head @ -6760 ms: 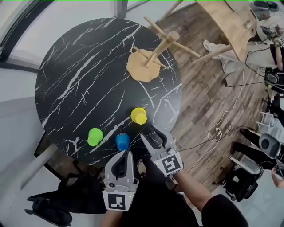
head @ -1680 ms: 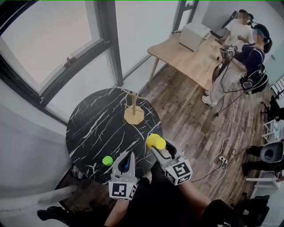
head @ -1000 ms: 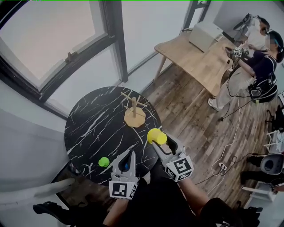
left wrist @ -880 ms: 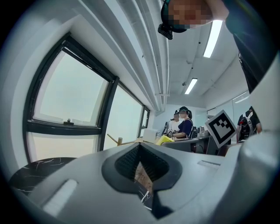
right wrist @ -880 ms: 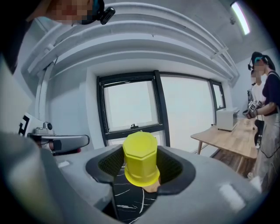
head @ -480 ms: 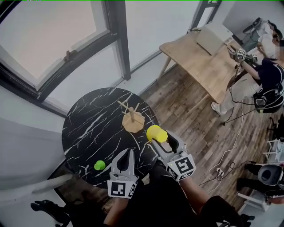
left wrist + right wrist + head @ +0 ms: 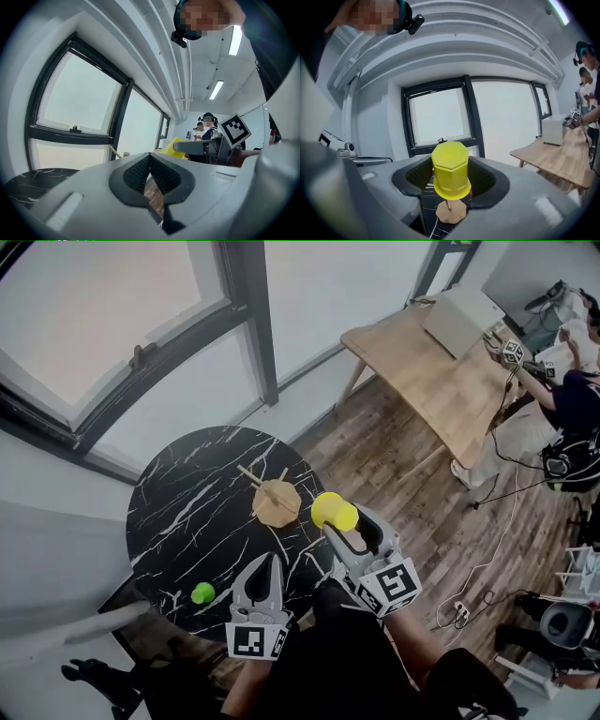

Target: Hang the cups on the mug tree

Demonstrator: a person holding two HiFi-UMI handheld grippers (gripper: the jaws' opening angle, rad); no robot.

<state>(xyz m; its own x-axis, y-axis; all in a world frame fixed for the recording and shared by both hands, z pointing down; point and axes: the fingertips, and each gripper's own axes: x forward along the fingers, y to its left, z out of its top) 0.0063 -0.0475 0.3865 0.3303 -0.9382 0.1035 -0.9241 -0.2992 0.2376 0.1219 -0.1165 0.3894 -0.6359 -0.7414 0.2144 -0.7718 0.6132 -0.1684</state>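
Earlier the yellow cup (image 7: pixel 334 511) stood on the table (image 7: pixel 187 512) beside the other cups; now it is lifted clear, pinched between the pads of the right gripper (image 7: pixel 345 524). In the right gripper view both jaws press on the cup's sides, with its closed, many-sided end up and its wider rim down.

From the head view the cup hangs just to the right of the mug tree (image 7: pixel 275 502), above the table's right edge and apart from the tree's pegs. In the right gripper view the tree's wooden base shows directly under the cup's rim, farther off.

The mug tree stands upright on the black, white-veined round table, and no cup can be seen on its pegs. A green cup (image 7: pixel 202 592) sits on the table near its nearer left edge, well apart from the tree.

The left gripper (image 7: pixel 270 563) is held over the table's near edge, between the green cup and the right gripper. Its jaws are pressed together, and its own view shows nothing between them.

Beyond the table are a dark-framed window (image 7: pixel 94 324), a plank floor (image 7: pixel 403 474) and a wooden table (image 7: pixel 422 343) with a person (image 7: pixel 562 399) beside it.
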